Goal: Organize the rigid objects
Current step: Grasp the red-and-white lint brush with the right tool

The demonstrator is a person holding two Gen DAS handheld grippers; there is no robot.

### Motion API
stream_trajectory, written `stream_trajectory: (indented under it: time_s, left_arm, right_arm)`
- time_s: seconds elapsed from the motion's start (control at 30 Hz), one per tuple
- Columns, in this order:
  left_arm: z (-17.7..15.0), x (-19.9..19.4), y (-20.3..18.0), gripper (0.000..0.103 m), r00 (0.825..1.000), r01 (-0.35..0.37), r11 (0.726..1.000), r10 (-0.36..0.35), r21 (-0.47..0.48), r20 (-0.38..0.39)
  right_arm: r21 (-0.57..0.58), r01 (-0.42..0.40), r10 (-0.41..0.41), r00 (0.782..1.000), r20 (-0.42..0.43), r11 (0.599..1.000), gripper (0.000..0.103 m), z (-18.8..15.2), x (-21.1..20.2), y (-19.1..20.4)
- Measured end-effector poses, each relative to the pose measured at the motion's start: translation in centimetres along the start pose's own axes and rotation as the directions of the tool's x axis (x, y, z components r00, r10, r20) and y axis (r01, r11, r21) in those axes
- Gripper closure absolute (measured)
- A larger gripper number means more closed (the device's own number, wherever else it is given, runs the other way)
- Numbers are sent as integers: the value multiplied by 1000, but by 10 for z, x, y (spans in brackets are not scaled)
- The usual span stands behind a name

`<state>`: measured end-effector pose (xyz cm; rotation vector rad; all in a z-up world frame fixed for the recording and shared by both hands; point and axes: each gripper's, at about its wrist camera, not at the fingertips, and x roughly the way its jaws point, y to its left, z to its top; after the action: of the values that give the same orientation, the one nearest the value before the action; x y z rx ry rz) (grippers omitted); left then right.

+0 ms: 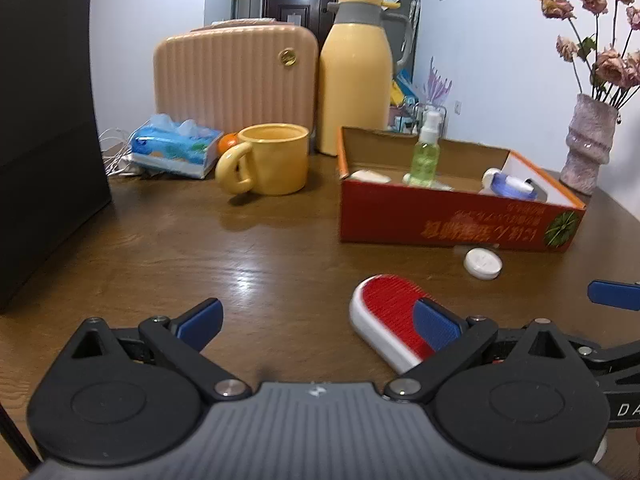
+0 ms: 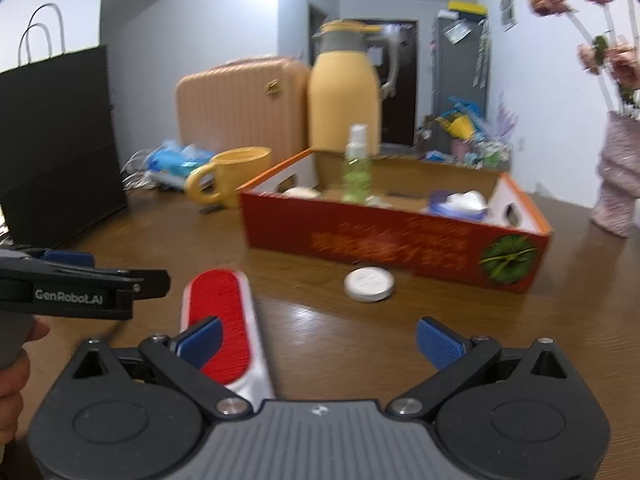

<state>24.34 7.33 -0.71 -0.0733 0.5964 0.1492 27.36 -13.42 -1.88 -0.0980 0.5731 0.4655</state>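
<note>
A: Red box point(image 1: 452, 216) on the table point(image 1: 240, 248) takes the loose stuff. Lint brush point(image 1: 394, 322) lies just before it, white tin point(image 1: 483, 263) beside.

B: Left gripper point(image 1: 318, 322) and right gripper point(image 2: 318, 340) both spread, empty. Centre the brush between the right's fingers, clamp across its narrow width.

Arrangement of objects on the bench point(image 1: 280, 264).
The box point(image 1: 452, 220) lies right of the mug point(image 1: 276, 164); the flask point(image 1: 356, 84) and case point(image 1: 236, 80) stand behind. A bottle point(image 1: 426, 148) stands in the box. The tin point(image 1: 483, 263) lies before the box, the brush point(image 1: 394, 320) nearer still.
</note>
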Motion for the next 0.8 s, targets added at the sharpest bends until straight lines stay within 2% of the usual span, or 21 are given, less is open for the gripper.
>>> stream_trajectory:
  time_s: [0.17,0.4,0.5,0.57,0.63,0.8]
  left_arm:
    - [-5,-1,22,0,1000,-19,1000,18,-13,-15]
    - [-8,0,49,0,999,-32,997,30,-64,-38]
    - [-8,0,56,0,999,-25,996,22,-85,-39]
    - [-8,0,57,0,999,-17,996,14,-92,-41]
    - [-8,1,56,0,999,-12,996,9,-90,-41]
    - [-9,1,56,0,999,-9,996,5,-90,-41]
  right_arm:
    - [-25,-51,49,996,-73,998,0,-2,17,20]
    - [-72,-63,51,986,-157,995,1,-5,38,40]
    - [-93,-66,46,978,-202,993,16,-5,48,45]
    - [-74,-85,69,977,-200,994,22,-4,49,43]
    - [-80,-105,88,978,-189,991,47,-3,46,45]
    - [-68,-97,84,981,-176,993,48,-3,44,44]
